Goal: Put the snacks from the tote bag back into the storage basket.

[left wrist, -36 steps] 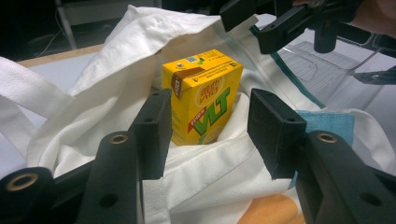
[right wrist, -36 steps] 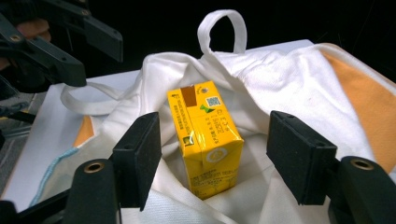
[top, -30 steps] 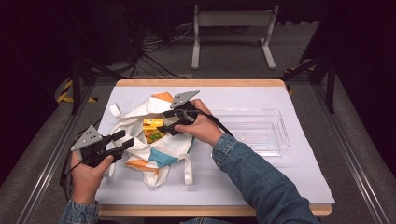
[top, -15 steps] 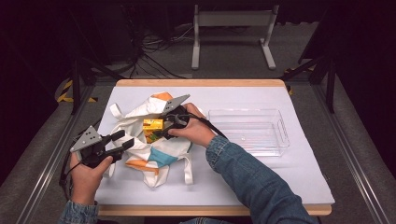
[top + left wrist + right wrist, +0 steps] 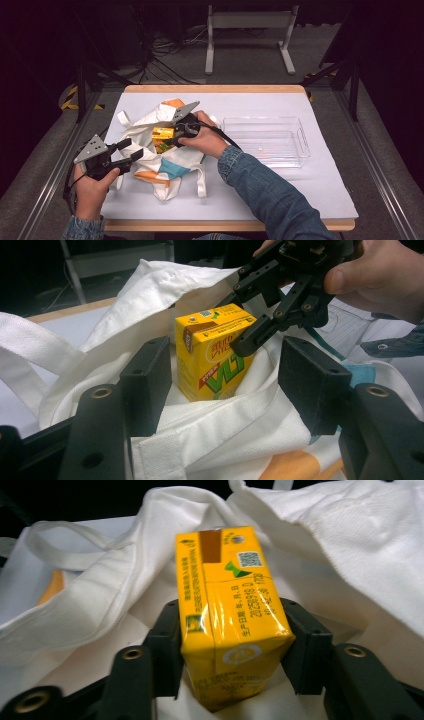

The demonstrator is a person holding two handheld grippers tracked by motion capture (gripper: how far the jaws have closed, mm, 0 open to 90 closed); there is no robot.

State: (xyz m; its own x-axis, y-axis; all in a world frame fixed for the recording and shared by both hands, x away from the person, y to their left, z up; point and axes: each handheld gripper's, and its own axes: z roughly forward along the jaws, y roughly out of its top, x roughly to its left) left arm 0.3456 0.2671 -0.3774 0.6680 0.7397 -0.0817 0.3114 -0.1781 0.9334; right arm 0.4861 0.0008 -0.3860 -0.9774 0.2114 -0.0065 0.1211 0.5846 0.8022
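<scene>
While the right gripper [image 5: 232, 655] clamps it from both sides, the yellow drink carton [image 5: 227, 615] sits between the black jaws as a small rectangular box with sharp folded edges, a glossy printed skin, a brown strip across one end, a green mark, a square code and a line of stamped date digits. From the left gripper view the same carton shows green lettering on its face, and it stands inside the mouth of the white cloth bag [image 5: 165, 300], with the right gripper's fingertips [image 5: 245, 342] pressed on its upper side. The bag is soft, woven and heavily creased, with flat sewn handles and orange and teal patches on its lower panel; its folds rise just behind and to either side of the carton, and one hem lies between the left gripper's jaws and the carton. The left gripper [image 5: 225, 385] is spread wide and holds nothing, its blocky matte pads [image 5: 145, 382] flanking the carton without touching it. In the high view a clear, hard-sided plastic tray [image 5: 300, 150] lies well apart from both sets of fingers, on the smooth white sheet covering the wooden-edged table [image 5: 215, 89].
</scene>
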